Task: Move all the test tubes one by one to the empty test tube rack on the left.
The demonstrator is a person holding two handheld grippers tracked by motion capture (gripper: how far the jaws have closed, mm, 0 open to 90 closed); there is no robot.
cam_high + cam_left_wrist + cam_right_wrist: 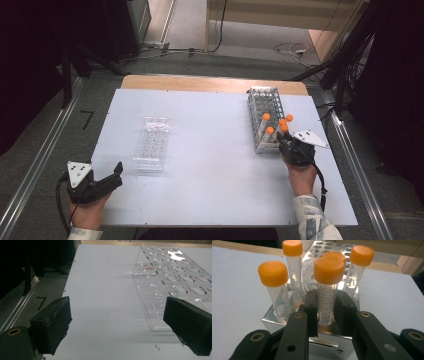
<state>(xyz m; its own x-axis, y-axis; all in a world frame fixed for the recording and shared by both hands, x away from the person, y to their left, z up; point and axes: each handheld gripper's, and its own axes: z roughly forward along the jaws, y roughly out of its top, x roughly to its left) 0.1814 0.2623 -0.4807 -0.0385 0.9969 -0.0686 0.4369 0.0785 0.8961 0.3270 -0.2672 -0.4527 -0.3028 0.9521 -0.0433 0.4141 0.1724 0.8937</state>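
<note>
A metal tube rack [264, 102] stands at the right of the white table [210, 180], holding several clear tubes with orange caps [266, 117] at its near end. My right gripper [286, 141] is at that near end. In the right gripper view its jaws [326, 315] are shut on the front tube [329, 270], which stands upright in the metal rack [329, 343]. My left gripper [118, 173] rests at the table's near left corner, open with nothing between its jaws [120, 317]. An empty clear plastic rack [151, 144] lies just ahead of it.
Other capped tubes [273, 273] [361, 255] stand close on both sides of the held one. The clear rack [175, 277] lies to the right in the left gripper view. Floor rails and cables run along the table's sides and far end.
</note>
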